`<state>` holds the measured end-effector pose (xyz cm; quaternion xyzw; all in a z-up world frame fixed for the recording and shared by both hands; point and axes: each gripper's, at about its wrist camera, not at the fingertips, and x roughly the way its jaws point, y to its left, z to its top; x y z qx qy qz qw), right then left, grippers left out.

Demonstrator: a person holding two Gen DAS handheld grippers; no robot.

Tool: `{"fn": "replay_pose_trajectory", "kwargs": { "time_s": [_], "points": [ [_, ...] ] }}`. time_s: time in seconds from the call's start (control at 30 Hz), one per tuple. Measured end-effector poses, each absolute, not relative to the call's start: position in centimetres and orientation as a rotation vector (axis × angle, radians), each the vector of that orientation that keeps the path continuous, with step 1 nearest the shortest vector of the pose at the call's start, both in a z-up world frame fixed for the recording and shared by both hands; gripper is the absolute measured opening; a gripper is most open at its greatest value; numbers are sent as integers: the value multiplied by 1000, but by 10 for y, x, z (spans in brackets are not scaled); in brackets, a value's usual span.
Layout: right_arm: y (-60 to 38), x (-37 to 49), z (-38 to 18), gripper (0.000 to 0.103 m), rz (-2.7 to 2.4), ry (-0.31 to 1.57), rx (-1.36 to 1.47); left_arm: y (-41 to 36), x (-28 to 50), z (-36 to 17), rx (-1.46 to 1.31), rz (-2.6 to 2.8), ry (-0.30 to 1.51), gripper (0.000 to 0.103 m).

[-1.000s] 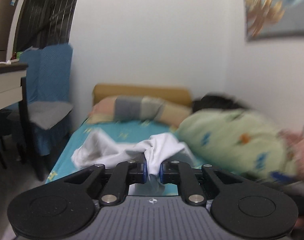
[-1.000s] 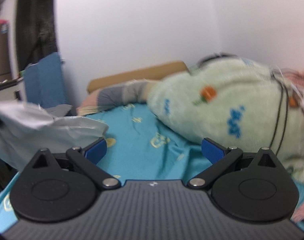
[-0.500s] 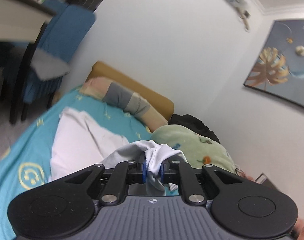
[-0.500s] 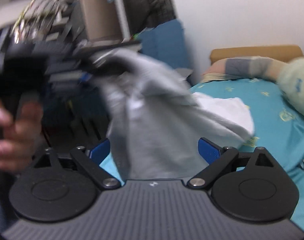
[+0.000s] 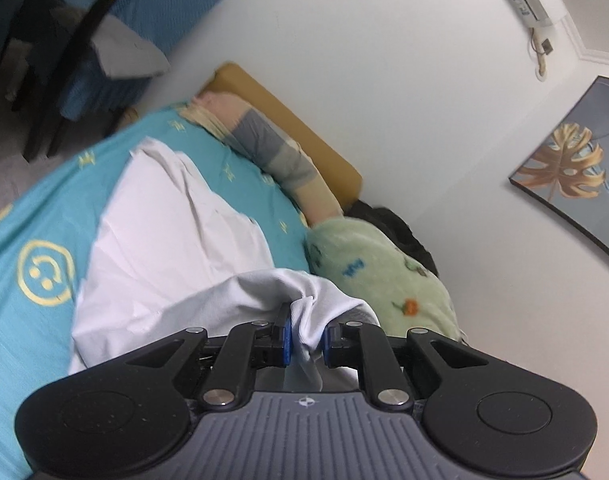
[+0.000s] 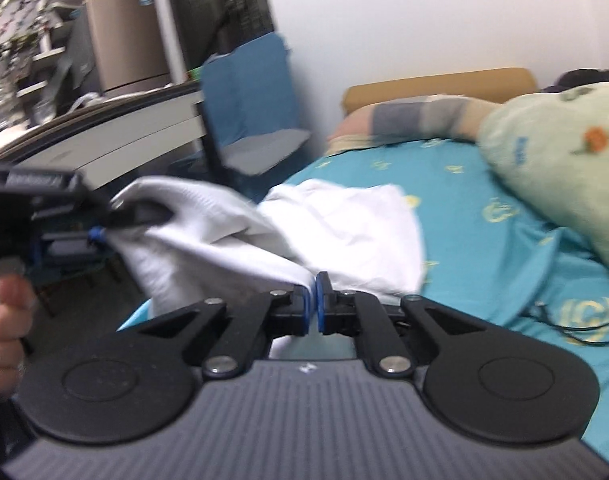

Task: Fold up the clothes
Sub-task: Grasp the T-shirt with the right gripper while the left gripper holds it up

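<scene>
Both clamped on the white garment (image 6: 208, 240), stretched leftward from right hand-held gripper (image 6: 312, 300) to left hand-held gripper (image 5: 304, 336), above the bed (image 6: 484, 248).

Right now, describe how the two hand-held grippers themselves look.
Left hand-held gripper and right hand-held gripper look alike: black linkage arms with silver pivot screws, blue finger pads, round black discs either side, a ribbed grey body with a small white emblem. No cables visible on them.

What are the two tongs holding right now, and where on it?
Both grip the white garment: left tongs on a bunched fold, right tongs on another pinched edge.
</scene>
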<state>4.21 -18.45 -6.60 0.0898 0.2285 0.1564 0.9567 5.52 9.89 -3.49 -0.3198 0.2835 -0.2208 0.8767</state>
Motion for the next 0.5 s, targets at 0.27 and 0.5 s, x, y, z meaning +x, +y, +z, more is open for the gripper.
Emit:
{"fn": "replay_pose_trajectory", "kwargs": {
  "time_s": [0.27, 0.5],
  "points": [
    [-239, 47, -87, 5, -57, 603, 304, 98, 50, -35, -652, -388, 590, 13],
    [-284, 44, -135, 12, -217, 791, 568, 98, 70, -34, -573, -203, 600, 13]
  ]
}}
